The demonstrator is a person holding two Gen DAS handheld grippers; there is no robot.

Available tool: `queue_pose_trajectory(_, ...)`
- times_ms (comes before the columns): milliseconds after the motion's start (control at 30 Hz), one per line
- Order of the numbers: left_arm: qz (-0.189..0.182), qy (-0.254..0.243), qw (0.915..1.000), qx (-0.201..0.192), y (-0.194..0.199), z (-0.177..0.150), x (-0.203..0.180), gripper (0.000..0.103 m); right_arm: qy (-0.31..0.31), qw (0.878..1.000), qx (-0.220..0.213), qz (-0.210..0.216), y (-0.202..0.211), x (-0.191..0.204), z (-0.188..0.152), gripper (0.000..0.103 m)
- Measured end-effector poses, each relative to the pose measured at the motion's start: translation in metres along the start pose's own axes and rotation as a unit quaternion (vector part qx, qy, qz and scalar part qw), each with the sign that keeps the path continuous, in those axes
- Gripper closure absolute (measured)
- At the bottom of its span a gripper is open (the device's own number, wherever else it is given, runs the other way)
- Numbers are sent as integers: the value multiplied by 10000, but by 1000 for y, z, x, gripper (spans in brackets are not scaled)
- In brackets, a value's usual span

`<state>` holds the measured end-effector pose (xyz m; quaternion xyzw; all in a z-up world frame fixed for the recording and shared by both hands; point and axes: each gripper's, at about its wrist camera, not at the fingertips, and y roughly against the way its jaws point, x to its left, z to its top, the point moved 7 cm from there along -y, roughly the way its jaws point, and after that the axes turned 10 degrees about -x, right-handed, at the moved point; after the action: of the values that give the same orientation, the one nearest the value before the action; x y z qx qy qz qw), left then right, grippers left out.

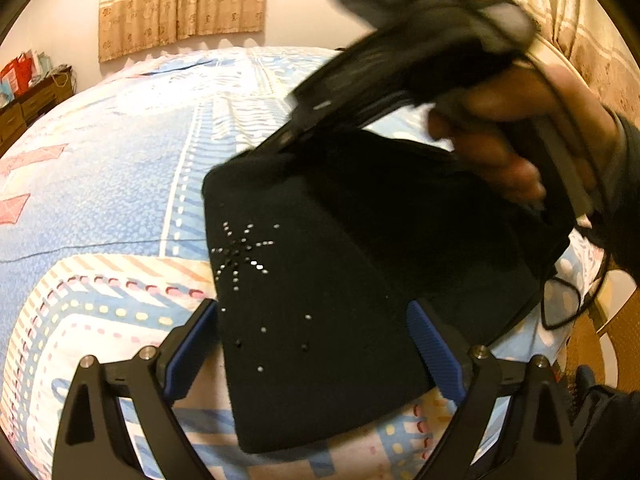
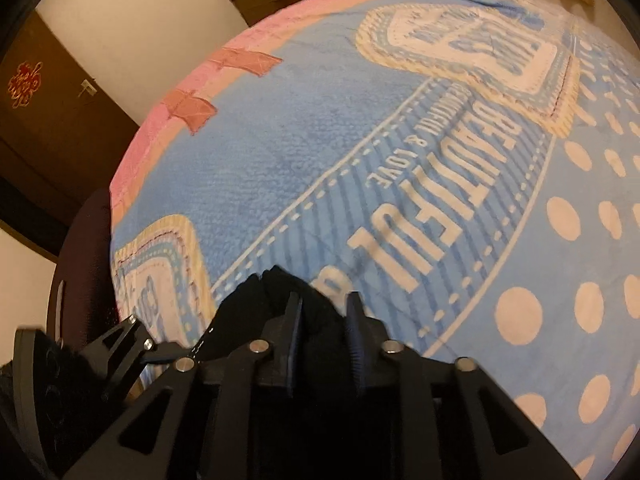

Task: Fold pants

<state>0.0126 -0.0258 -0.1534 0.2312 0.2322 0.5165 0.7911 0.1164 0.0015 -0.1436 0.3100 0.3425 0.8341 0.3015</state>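
Observation:
The black pants (image 1: 328, 280), with a rhinestone star pattern, are folded into a thick bundle held above the bed. In the left wrist view my left gripper (image 1: 316, 344) stands wide open, its blue pads on either side of the bundle's lower part without pressing it. My right gripper (image 1: 296, 132) reaches in from the upper right, held by a hand, and pinches the top edge of the pants. In the right wrist view my right gripper (image 2: 324, 312) is shut on a bunch of black cloth (image 2: 280, 288) between its blue pads.
A blue, pink and cream patterned blanket (image 2: 304, 128) covers the bed below. A wooden dresser (image 1: 24, 108) stands at the far left wall, curtains (image 1: 180, 4) hang behind, and a dark door (image 2: 48, 120) is beyond the bed's edge. A black cable (image 1: 560, 304) dangles at the right.

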Motion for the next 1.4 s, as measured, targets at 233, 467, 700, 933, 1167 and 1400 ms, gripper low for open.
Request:
queue_pose_trajectory(233,29,567,9977,-363,17,19,21,7,-698,9897,-1227,-244,114,-37,-43,49)
queue_pose_trajectory(467,62,872,9958,-281,13,30,39,7,-1811,9594,-1930,-973,201,-107,-139,37)
queue_pose_trajectory(700,-12,1017,9948,-42,-2,27,39,7,-2353,9504,-1896,-735,186,-121,-181,37)
queue_pose_trajectory(933,145,791,9967,79,-9,24,35,7,-2401,9455,-2127,-555,174,-108,-183,33)
queue_pose_trajectory(1167,372,443,9983,90,-20,26,27,0,-2228,9492,-2182,-414,160,-91,-182,32)
queue_pose_trajectory(1400,352,410,9985,78,-21,26,28,0,-2270,9394,-2518,-507,156,-98,-176,46)
